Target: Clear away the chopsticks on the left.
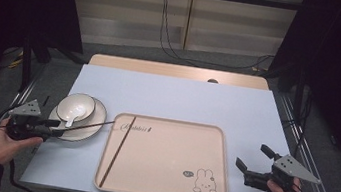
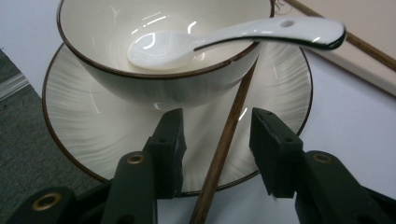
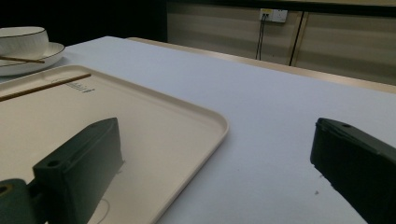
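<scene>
Left hand-held gripper is straddling the chopstick lying across the plate beside the bowl, jaws apart, not yet clamped. Next: closing squarely, lifting. Right hand-held gripper is idling wide apart.

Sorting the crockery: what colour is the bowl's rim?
Dark brown line on the cream bowl, clearest in the left gripper view.

In the left gripper view, the chopstick runs off the bottom edge between the left gripper jaws, and its upper stretch is hidden behind the bowl. The bowl's far rim is cut off at the top. The small print on the tray, beside the chopstick, cannot be read with certainty.
</scene>
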A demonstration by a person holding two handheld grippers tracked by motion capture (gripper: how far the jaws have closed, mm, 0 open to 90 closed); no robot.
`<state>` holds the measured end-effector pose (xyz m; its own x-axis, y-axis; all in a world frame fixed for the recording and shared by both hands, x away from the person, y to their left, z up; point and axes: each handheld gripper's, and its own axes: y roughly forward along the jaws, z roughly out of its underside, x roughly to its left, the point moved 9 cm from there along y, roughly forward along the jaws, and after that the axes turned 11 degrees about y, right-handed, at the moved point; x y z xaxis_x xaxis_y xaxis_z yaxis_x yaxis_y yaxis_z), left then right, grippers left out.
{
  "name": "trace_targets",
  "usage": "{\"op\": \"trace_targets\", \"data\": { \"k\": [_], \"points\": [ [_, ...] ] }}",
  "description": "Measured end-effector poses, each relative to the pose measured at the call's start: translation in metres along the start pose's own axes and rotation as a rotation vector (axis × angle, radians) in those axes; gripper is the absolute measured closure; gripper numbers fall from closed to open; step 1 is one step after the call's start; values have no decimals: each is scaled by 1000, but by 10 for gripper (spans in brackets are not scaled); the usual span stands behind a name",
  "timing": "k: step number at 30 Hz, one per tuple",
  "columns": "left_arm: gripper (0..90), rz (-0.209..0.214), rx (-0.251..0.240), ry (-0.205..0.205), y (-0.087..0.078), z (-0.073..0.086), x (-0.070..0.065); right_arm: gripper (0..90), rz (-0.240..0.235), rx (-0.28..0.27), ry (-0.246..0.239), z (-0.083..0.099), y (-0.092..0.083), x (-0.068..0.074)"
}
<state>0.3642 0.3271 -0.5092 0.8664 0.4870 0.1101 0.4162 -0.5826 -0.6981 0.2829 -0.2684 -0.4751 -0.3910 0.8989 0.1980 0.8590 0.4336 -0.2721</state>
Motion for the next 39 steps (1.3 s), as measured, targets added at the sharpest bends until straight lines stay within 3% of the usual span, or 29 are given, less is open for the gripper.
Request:
{"op": "trace_targets", "data": {
  "k": [3,4,12,19,28,29,34,39],
  "points": [
    [651,8,9,26,2,0,-1,18,0,1,2,0,0,0],
    [655,3,35,30,2,1,-2,18,0,0,0,0,0,0],
    [763,19,58,68,9,0,-7,18,1,12,5,1,0,0],
    [833,58,39,86,9,-5,-14,18,1,9,6,1,0,0],
    [849,94,-5,43,4,-16,-23,17,2,8,6,1,0,0],
    [849,96,10,50,3,-17,-24,17,2,7,4,1,0,0],
    [851,116,-17,39,2,-23,-31,17,2,7,6,1,0,0],
    [851,131,-40,-6,0,-28,-38,17,5,3,5,0,0,0]
  ]
}}
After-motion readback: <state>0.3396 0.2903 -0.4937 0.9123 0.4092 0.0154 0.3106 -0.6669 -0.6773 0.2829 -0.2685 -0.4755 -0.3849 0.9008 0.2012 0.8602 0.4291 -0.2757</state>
